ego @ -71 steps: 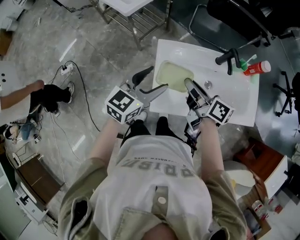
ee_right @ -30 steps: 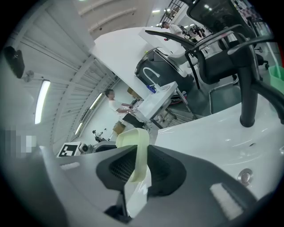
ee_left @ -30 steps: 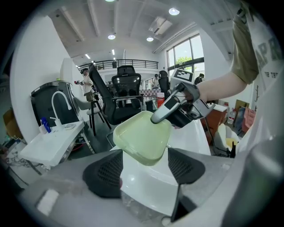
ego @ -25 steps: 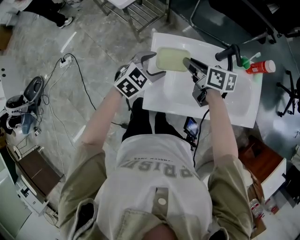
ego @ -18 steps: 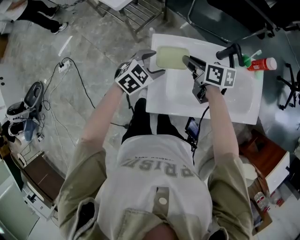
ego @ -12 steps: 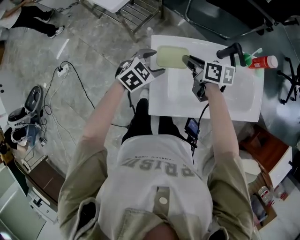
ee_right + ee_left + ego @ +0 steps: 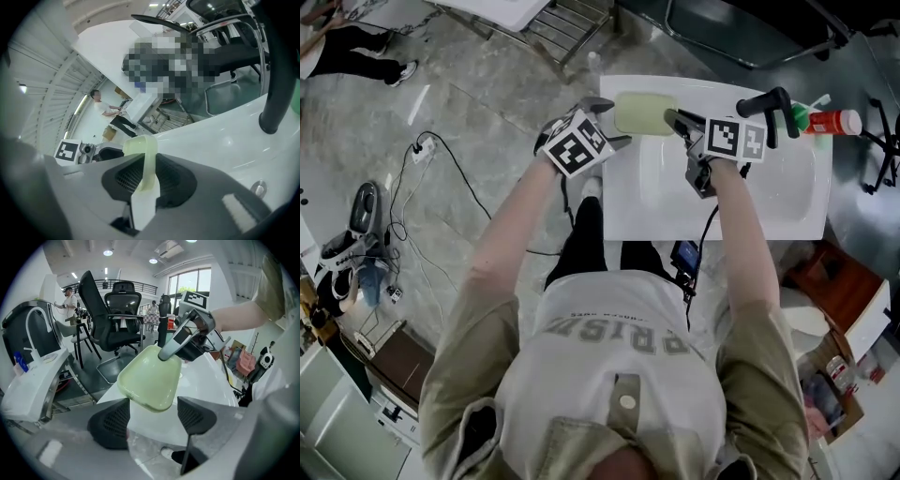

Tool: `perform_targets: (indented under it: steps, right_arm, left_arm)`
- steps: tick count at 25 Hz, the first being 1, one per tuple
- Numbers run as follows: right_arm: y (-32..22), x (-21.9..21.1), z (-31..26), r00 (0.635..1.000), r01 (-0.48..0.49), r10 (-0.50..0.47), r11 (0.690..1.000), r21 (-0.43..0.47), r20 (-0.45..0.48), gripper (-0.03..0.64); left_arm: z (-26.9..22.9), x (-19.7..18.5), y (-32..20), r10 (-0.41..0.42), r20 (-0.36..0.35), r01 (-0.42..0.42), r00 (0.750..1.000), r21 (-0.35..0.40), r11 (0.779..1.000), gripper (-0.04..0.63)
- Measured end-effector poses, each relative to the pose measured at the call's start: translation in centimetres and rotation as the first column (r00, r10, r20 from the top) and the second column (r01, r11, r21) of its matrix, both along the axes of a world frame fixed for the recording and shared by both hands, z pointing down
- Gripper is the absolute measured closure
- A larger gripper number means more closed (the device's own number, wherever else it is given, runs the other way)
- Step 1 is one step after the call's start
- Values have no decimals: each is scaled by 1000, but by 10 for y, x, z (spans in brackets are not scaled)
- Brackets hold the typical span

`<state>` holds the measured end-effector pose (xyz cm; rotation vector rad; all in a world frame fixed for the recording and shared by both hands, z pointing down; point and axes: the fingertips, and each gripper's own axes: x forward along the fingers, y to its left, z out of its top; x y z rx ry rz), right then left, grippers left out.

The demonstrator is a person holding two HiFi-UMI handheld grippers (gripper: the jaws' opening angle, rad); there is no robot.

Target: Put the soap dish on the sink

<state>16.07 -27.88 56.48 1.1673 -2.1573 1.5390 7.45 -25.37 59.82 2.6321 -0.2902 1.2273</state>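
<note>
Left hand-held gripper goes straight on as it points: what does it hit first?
Likely the pale green soap dish: its near rim lies just ahead between the open jaws, the white sink behind. Depth is unclear.

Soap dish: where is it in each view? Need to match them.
Head view: soap dish, top centre, at the upper left corner of the white sink.
Left gripper view: centre, just beyond the open jaws.
Right gripper view: edge-on, clamped between the jaws.
Shared landmark: the sink.

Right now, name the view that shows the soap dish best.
Left gripper view: the soap dish fills the middle, hollow side showing. Head view shows it small from above; right gripper view, only its clamped rim.
</note>
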Motion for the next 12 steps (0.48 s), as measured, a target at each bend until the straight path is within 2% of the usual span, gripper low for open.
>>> perform_targets:
  steps: [12]
  right_arm:
    - [-10, 3, 32, 1000, 11, -12, 997, -70, -24, 549]
  left_arm:
    - [33, 2, -8, 23, 72, -18, 997, -78, 997, 262]
